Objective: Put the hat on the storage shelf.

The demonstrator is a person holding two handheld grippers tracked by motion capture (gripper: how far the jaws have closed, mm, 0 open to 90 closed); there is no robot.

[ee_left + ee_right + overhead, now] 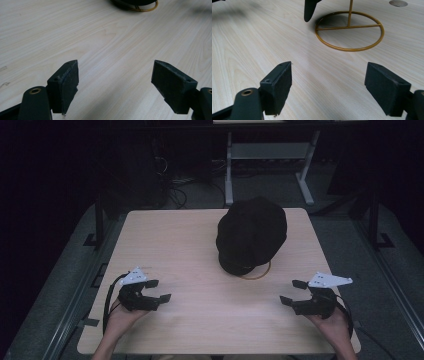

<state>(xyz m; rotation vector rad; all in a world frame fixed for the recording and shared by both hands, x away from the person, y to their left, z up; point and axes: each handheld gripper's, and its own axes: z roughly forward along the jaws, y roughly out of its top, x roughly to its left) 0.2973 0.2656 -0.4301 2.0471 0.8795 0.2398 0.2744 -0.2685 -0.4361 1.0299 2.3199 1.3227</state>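
While jaws gape, two hand-held grippers [159, 290] [292, 292], one cap [251, 234]

A pale wooden tabletop [200, 250] stands on grey carpet [340, 235]. Beyond its far edge, a white desk frame [270, 155] rises beside tangled cables [175, 185].

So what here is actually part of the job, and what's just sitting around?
Part of the job:
- black cap resting on the gold wire stand
- left gripper, jaws open, holding nothing
- right gripper, jaws open, holding nothing
- wooden table they work on

Just lying about:
- white desk frame on the floor behind
- tangle of cables beside it
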